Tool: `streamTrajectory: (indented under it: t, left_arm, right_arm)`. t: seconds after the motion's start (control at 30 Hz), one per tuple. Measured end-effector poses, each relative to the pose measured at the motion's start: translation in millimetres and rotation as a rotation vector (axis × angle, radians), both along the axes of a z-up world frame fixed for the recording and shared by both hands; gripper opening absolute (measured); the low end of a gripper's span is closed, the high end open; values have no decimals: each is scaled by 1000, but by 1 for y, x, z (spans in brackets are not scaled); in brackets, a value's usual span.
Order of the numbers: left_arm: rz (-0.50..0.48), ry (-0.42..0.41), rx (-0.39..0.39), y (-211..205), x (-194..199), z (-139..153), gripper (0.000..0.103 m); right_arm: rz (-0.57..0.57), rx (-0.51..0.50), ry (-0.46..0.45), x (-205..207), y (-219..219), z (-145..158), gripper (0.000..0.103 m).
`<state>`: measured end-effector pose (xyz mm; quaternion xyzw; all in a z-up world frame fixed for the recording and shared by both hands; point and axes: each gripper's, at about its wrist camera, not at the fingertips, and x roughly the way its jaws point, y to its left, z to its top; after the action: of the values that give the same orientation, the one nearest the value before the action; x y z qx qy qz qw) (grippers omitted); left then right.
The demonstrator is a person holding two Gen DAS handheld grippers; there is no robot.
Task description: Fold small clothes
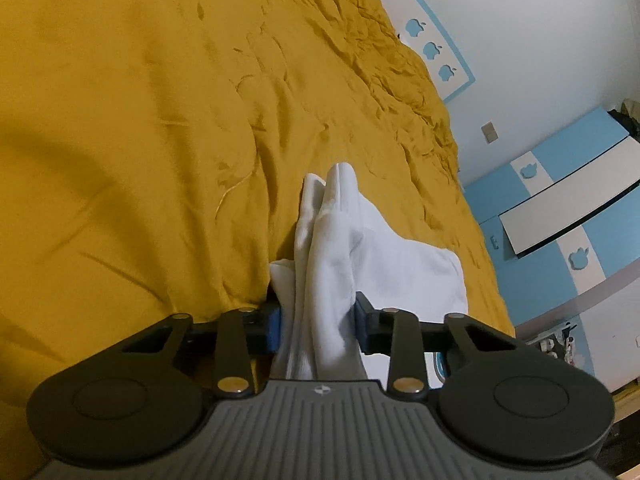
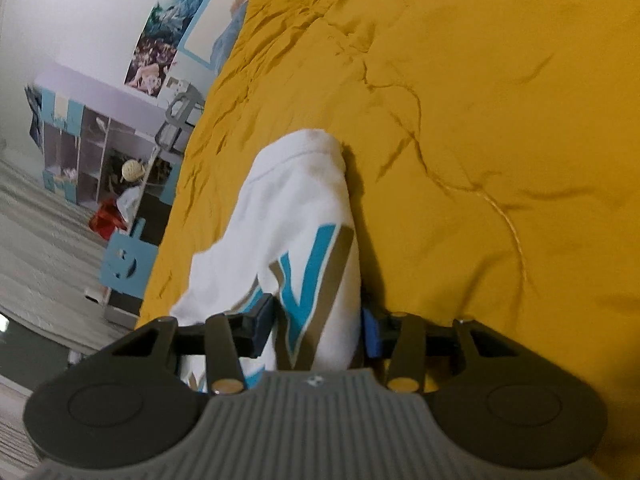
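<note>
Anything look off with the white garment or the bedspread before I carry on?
Nothing damaged or spilled. The white garment is bunched and twisted, not flat, with each end pinched in a gripper: left gripper, right gripper. The yellow bedspread is creased, most heavily towards the wall.

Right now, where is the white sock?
In the left wrist view, the white sock is bunched between the left gripper fingers, trailing onto the yellow bedspread.

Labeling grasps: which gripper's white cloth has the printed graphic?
The right gripper: its white garment shows a teal-and-tan print. The left gripper pinches plain white cloth.
</note>
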<state>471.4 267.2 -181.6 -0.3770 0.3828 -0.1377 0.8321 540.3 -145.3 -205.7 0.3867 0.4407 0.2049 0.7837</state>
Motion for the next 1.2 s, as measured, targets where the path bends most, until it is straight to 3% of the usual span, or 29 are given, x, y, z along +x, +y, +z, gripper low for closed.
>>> streamTrajectory:
  t: [0.17,0.37,0.8,1.2]
  left_arm:
    - [1,10,50,-5,0,7,31]
    - [5,12,166,-23,2,29,26]
    - [21,-132,317,-49,-50,109,22]
    - [149,-293,371,-75,-152,180,22]
  right_arm:
    - [-19,25,21,15,0,-8,22]
    - [13,-77,-37,15,12,11,13]
    - [57,-139,-204,-13,28,96,10]
    - [94,-123,-363,-93,31,177,9]
